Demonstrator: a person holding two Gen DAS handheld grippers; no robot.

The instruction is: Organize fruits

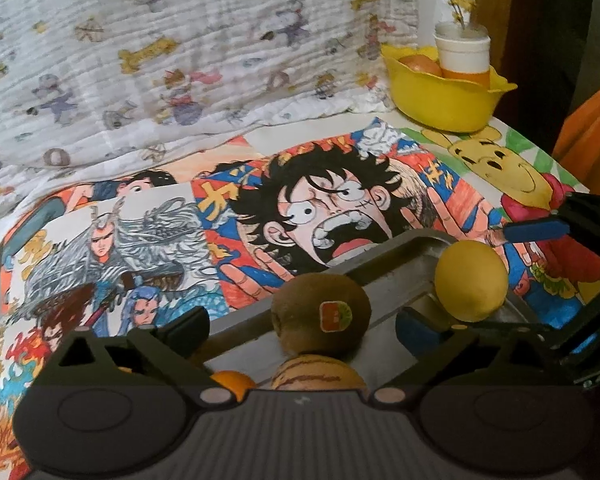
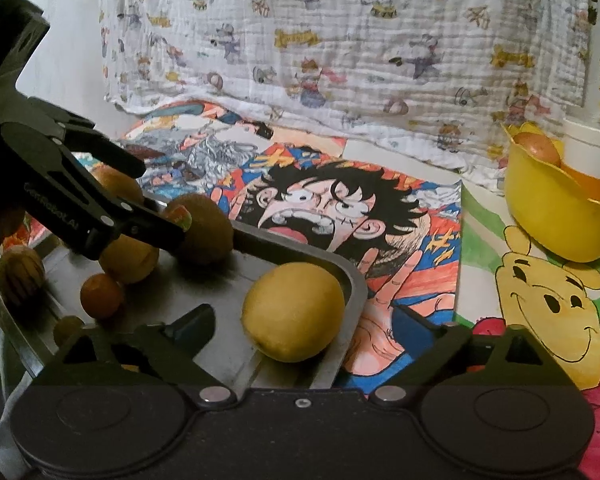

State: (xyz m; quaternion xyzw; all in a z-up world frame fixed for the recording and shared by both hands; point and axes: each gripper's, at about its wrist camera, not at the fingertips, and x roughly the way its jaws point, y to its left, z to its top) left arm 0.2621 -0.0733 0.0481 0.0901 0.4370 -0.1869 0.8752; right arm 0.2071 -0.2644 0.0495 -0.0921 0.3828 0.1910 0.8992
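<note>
A grey metal tray [image 2: 356, 280] holds several fruits. A brown kiwi with a sticker [image 1: 320, 314] [image 2: 204, 228] lies between the open fingers of my left gripper [image 1: 300, 326], which also shows in the right wrist view [image 2: 156, 200]. A yellow lemon [image 2: 294, 312] [image 1: 471, 280] lies at the tray's right end between the open fingers of my right gripper [image 2: 306, 330]; that gripper shows in the left wrist view [image 1: 476, 276]. A striped melon-like fruit [image 1: 318, 372] [image 2: 20, 276] and a small orange [image 2: 101, 295] [image 1: 232, 384] also lie in the tray.
A yellow bowl [image 1: 444, 98] [image 2: 556, 216] at the back right holds an orange-red fruit [image 2: 538, 148] and a white-and-orange cup [image 1: 464, 54]. Cartoon drawings [image 1: 324, 200] cover the table. A patterned white cloth [image 1: 180, 60] hangs behind.
</note>
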